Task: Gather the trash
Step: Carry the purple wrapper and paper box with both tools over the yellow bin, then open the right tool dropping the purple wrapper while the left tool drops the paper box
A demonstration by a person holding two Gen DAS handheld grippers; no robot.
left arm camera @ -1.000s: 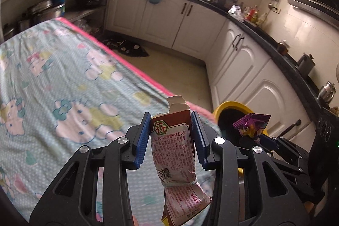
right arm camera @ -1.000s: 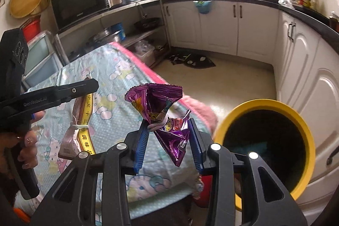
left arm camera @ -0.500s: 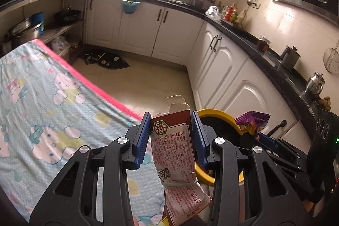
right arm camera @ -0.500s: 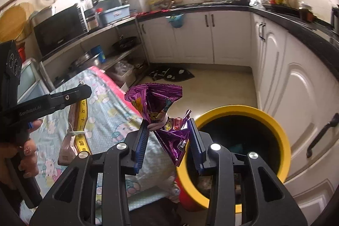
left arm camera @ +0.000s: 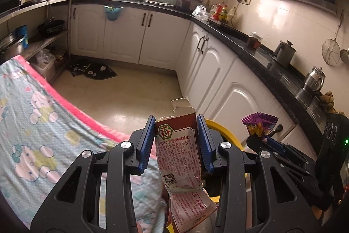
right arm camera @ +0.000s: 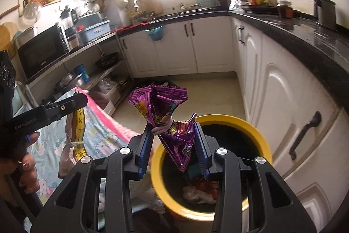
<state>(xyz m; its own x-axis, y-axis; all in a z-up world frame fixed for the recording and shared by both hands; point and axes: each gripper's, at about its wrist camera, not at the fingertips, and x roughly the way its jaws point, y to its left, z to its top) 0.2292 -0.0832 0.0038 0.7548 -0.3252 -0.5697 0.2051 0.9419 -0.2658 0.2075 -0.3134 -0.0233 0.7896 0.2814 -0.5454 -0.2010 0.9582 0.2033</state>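
Left gripper [left arm camera: 176, 141] is clamped on a crumpled red-and-white carton [left arm camera: 177, 152] (tied with string), its jaws narrowly parted. Right gripper [right arm camera: 173, 144] pinches a purple snack wrapper [right arm camera: 165, 115], held directly above the yellow-rimmed trash bin [right arm camera: 265, 143], which lies just ahead of both grippers.

I see a creased, matt paper carton [left arm camera: 177, 154], a glossy foil wrapper [right arm camera: 172, 123], and a smooth yellow plastic bin [right arm camera: 259, 134].
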